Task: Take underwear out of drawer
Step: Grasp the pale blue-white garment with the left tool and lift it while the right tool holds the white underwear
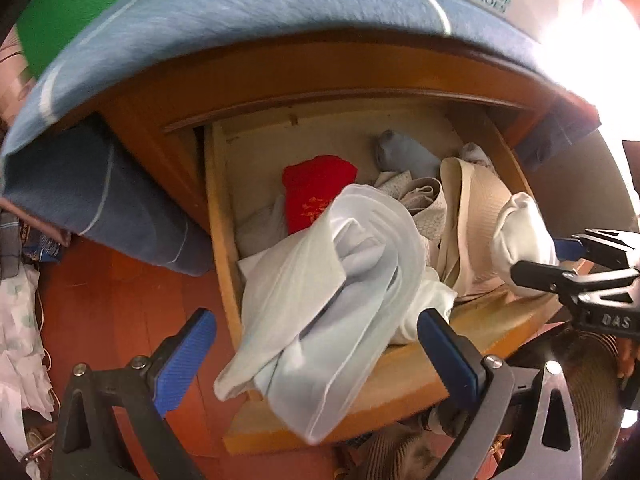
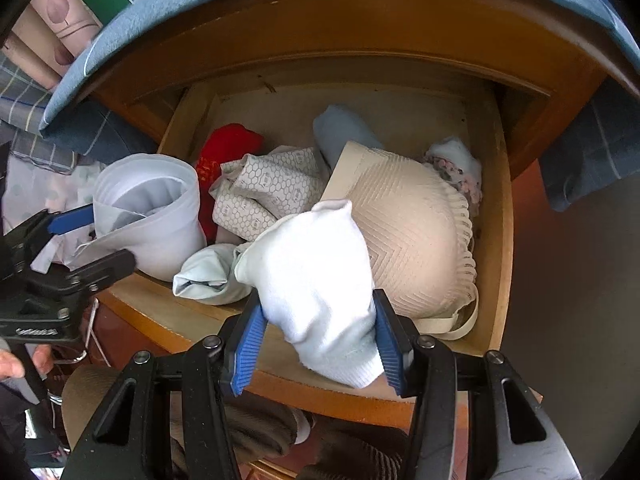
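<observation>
The wooden drawer (image 2: 168,312) stands pulled out, full of folded underwear. My right gripper (image 2: 316,300) is shut on a white rolled garment (image 2: 320,264), both blue pads pressing its sides above the drawer's front edge. It shows at the right of the left wrist view too, right gripper (image 1: 538,258) on the white garment (image 1: 520,236). My left gripper (image 1: 316,316) has a pale blue garment (image 1: 340,280) hanging between its wide-set fingers over the drawer's front left corner. From the right wrist view, the left gripper (image 2: 112,234) grips the pale blue garment (image 2: 152,216) as a roll.
In the drawer lie a beige bra (image 2: 412,232), a red garment (image 2: 224,148), a grey-patterned piece (image 2: 272,188), a blue-grey roll (image 2: 344,132) and a lace-edged piece (image 2: 456,164). A blue cloth (image 1: 240,12) hangs over the cabinet top. A person's hand (image 2: 16,360) and a ribbed hat (image 2: 88,396) sit below.
</observation>
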`<state>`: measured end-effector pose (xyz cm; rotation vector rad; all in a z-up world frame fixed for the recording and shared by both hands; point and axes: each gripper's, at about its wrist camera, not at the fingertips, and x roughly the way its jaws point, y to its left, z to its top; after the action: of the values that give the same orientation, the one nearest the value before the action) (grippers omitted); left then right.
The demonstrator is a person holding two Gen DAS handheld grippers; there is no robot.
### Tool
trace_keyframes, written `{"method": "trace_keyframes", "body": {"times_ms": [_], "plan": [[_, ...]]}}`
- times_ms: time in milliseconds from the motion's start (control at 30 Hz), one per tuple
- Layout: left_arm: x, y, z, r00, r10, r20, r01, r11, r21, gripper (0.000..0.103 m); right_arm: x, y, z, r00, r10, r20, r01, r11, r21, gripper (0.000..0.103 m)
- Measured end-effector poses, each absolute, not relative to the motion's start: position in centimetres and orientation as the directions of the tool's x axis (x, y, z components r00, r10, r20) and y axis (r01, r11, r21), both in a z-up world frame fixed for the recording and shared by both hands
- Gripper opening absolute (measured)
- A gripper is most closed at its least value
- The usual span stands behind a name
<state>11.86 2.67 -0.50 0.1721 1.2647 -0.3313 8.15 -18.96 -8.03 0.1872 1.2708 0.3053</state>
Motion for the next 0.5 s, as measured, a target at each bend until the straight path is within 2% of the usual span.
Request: {"method": "trace_keyframes", "body": {"times_ms": [267, 433, 467, 500], "plan": [[13.1, 1.5, -2.6, 0.221, -0.139, -0.965, 0.317, 0.946, -0.064, 0.103, 8.5, -20.2, -8.8, 0.271, 0.412, -0.870, -0.080, 0.910, 0.407, 0.048], [13.5, 0.9, -3.7, 0.204, -0.101, -0.974, 0.309, 0.951, -0.034, 0.102, 8.6, -19.8, -9.0, 0.263, 0.408, -0.874, -0.091, 0.912, 0.399, 0.049], [13.6, 0.9, -3.7, 0.206, -0.102, -0.973, 0.306, 0.952, -0.035, 0.098, 8.5, -19.9, -9.0, 0.263, 0.406, -0.875, -0.092, 0.914, 0.396, 0.049], [13.8, 1.0, -3.7, 0.206, -0.099, -0.974, 0.301, 0.953, -0.034, 0.086, 8.5, -19.9, -9.0, 0.262, 0.405, -0.876, -0.093, 0.914, 0.395, 0.049]]}}
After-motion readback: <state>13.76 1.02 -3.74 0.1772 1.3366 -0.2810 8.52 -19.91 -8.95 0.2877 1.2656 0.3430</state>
